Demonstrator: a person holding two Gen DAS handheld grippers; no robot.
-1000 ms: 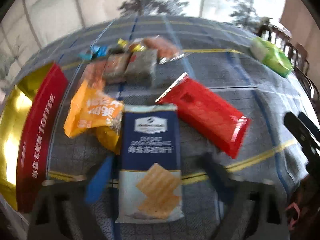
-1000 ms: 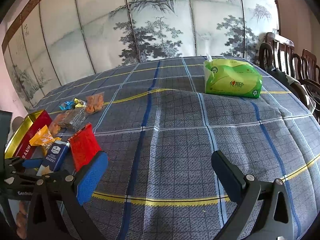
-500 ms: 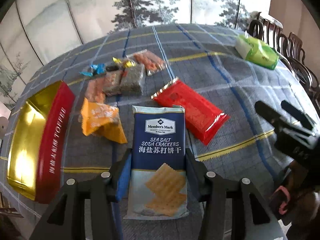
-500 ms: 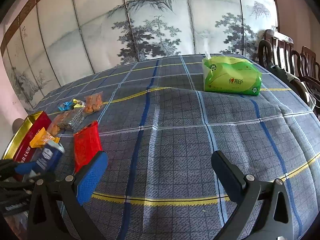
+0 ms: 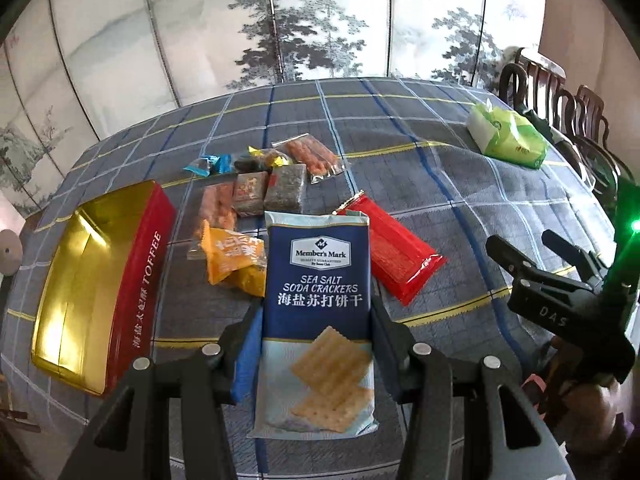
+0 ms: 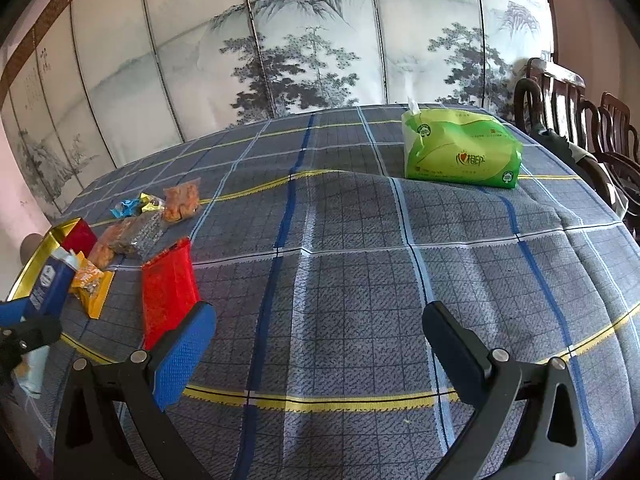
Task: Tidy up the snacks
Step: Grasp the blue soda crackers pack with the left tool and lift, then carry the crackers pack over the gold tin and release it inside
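My left gripper point(image 5: 315, 310) is shut on a blue pack of sea salt soda crackers point(image 5: 318, 280), both pads pressing on its long sides. The pack hangs lifted a little above the checked tablecloth, seen at the left edge of the right wrist view as the cracker pack point(image 6: 50, 284). An open red toffee tin point(image 5: 140, 280) with a gold inside lies to its left. An orange pack point(image 5: 236, 260) and a red pack point(image 5: 396, 256) lie beside it, with several small snacks point(image 5: 256, 188) behind. My right gripper point(image 6: 318, 312) hovers open over bare cloth, nothing between its fingers.
A green tissue pack point(image 6: 460, 152) sits at the far right of the table. Dark wooden chairs point(image 6: 576, 120) line the right side. A painted folding screen point(image 6: 304, 40) stands behind the table. The right gripper point(image 5: 522, 240) shows at the right of the left wrist view.
My left gripper's jaws closed onto the cracker pack and rose with it, so the table looks farther away. The right gripper stayed where it was.
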